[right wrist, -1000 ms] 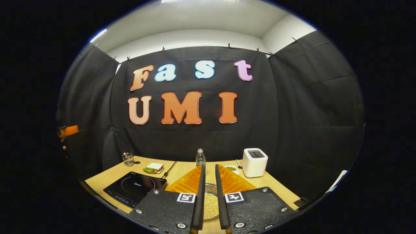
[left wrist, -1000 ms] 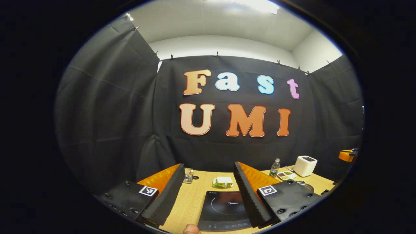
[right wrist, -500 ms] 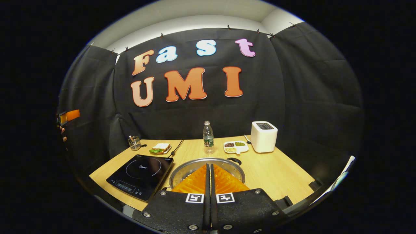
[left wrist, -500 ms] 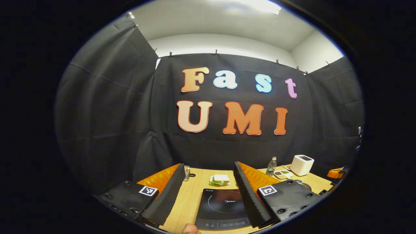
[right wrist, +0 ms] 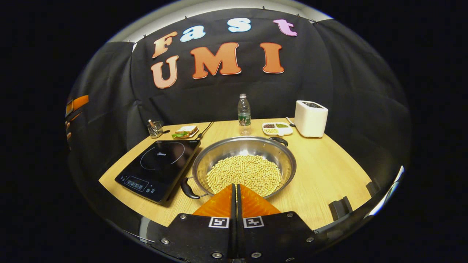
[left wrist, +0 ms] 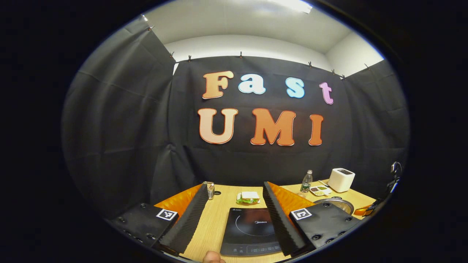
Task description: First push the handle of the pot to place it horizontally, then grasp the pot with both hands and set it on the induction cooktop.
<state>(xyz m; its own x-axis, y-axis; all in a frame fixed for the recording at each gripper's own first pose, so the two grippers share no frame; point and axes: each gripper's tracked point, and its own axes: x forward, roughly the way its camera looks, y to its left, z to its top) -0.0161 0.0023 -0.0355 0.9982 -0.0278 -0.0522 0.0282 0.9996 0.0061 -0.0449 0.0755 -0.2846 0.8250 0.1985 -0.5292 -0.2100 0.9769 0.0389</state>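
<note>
A wide steel pot point(right wrist: 244, 160) full of pale beans sits mid-table in the right gripper view, one black handle point(right wrist: 188, 189) at its near left and another point(right wrist: 279, 140) at its far right. The black induction cooktop point(right wrist: 158, 168) lies just left of it. My right gripper point(right wrist: 235, 187) hovers over the pot's near rim, shut with nothing between its fingers. In the left gripper view my left gripper point(left wrist: 234, 197) stands open above the cooktop point(left wrist: 250, 230), and the pot's rim point(left wrist: 338, 203) peeks out at the right.
At the back of the table stand a water bottle point(right wrist: 244, 114), a white toaster point(right wrist: 310, 118), a divided snack dish point(right wrist: 276, 128), a sandwich point(right wrist: 185, 131) and a small glass holder point(right wrist: 155, 128). A thumb tip point(left wrist: 212, 258) shows at the bottom of the left gripper view.
My right gripper has shut fully and drawn back and upward, tilting down so the whole pot now shows. The left gripper has drifted slightly, staying open.
</note>
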